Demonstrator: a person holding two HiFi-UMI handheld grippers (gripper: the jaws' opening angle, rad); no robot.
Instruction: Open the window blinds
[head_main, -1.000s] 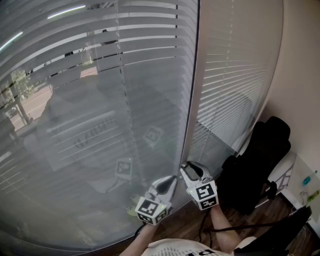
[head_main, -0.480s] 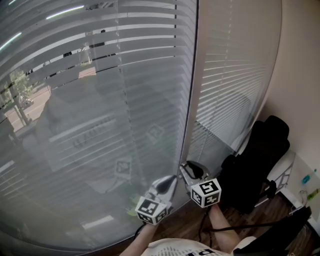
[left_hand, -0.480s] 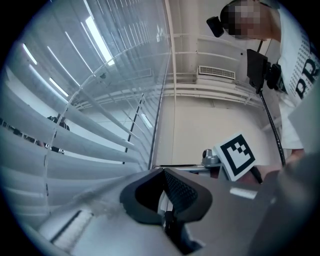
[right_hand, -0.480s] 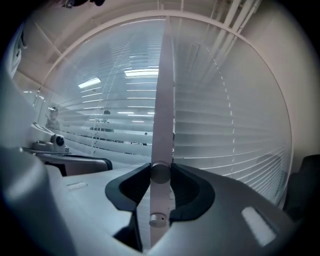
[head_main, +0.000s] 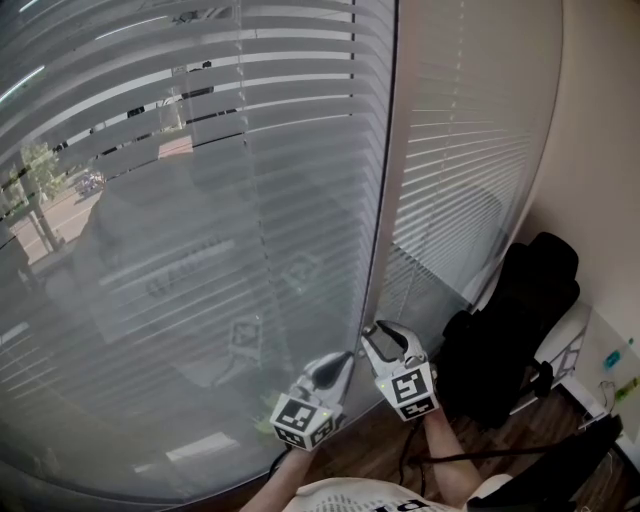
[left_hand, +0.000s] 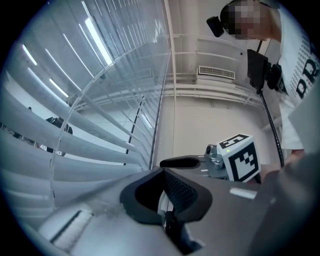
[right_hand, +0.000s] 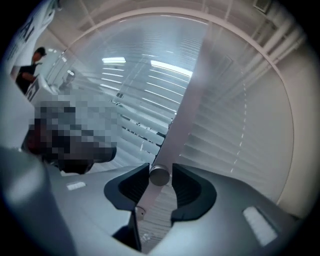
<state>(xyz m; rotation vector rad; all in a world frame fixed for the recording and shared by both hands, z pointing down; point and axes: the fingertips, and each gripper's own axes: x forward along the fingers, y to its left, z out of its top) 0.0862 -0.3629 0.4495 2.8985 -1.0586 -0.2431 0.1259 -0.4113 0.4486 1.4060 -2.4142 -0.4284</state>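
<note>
I'm looking at a corner of a room: a tall window with a pale wall (head_main: 600, 150) to the right and wood floor (head_main: 380, 432) below. The blinds (head_main: 200, 200) hang lowered over the wide left pane. Their slats are tilted enough that I see a street and a tree between them. A second set (head_main: 455, 150) covers the narrower pane beyond the post (head_main: 385, 200).

At the foot of that post my right gripper (right_hand: 160, 169) has a small round knob (right_hand: 159, 177) standing between its pads. Its jaws have just been opening and are parted, so the knob sits between them without being squeezed.

My left gripper (left_hand: 163, 171) is just beside the right one, low against the left blinds, with its jaws closed tip to tip. Something pale shows deep between them, but I cannot tell what it is.

A black bag (head_main: 510, 330) sits on the floor near the wall.
</note>
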